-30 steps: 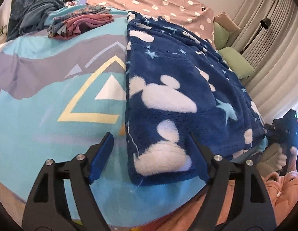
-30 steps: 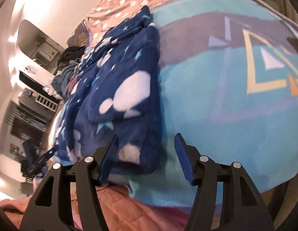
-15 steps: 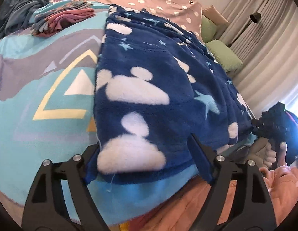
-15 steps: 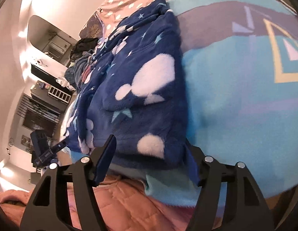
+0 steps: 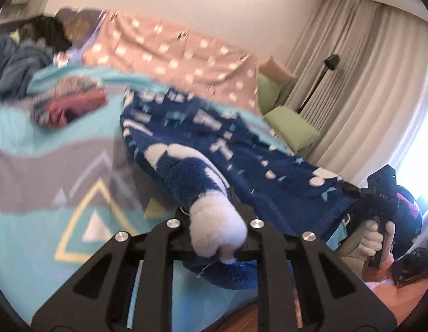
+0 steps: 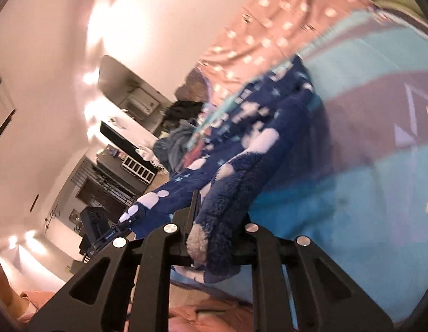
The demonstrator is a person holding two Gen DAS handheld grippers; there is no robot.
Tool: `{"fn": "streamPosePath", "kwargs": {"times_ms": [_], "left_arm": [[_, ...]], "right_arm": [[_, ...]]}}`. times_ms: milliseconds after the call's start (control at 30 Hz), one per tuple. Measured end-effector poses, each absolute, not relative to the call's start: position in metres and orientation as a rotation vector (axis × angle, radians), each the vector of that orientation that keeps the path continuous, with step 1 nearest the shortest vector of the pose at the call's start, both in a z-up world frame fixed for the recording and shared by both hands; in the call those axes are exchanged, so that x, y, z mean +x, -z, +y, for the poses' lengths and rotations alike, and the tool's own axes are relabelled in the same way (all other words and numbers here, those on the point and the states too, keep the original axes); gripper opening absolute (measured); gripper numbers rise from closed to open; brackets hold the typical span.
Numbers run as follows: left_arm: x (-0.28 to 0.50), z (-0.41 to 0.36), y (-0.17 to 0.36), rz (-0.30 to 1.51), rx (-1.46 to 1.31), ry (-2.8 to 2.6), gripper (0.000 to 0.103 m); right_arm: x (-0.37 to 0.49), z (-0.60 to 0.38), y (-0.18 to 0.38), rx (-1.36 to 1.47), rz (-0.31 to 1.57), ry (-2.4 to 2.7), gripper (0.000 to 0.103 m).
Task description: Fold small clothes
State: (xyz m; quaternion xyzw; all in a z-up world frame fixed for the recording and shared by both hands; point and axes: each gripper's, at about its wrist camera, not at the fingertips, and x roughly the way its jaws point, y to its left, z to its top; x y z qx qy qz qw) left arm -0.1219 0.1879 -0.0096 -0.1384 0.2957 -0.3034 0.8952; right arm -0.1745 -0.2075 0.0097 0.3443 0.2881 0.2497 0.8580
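While each tool, left and right, clamps the blue fleece garment, its near edge hangs above the bed.

The left tool is closing, its jaws pinched on a bunched corner of the fluffy navy-and-white fleece garment. The right tool is closing likewise on another corner. At four o'clock in the left view, the person's right hand grips its handle.

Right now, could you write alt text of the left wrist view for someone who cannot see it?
The left gripper is shut on a corner of a fluffy navy garment with white shapes, lifting it off a turquoise patterned bedspread. At the right edge a hand holds the other gripper on the same garment. Behind lie a pink dotted cover and pale curtains.
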Motion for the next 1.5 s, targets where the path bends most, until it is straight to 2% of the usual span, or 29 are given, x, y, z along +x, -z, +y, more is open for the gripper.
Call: {"fn": "streamPosePath", "kwargs": {"times_ms": [233,367,467,600,733,1500], "left_arm": [[-0.153,0.208,-0.042,0.484,-0.325,0.663,0.014],[-0.179,0.214,-0.075,0.368,-0.274,0.631,0.014],[-0.167,0.209,-0.074,0.37,-0.243,0.596,0.015],[-0.126,0.202,-0.048,0.475,-0.292,0.536,0.015],[-0.093,0.196,-0.029,0.53,-0.295,0.483,0.015],[0.018,0.168,-0.048,0.535,-0.232,0.45,0.016]], "right_arm": [[-0.208,-0.23,-0.061,0.74,0.412,-0.541,0.015],[-0.237,-0.242,-0.097,0.627,0.282,-0.486,0.014],[-0.224,-0.243,-0.092,0.556,0.31,-0.393,0.014],[-0.176,-0.247,-0.056,0.608,0.418,-0.317,0.015],[-0.144,-0.241,-0.044,0.547,0.442,-0.228,0.015],[-0.044,-0.237,-0.048,0.432,0.436,-0.146,0.015]]}}
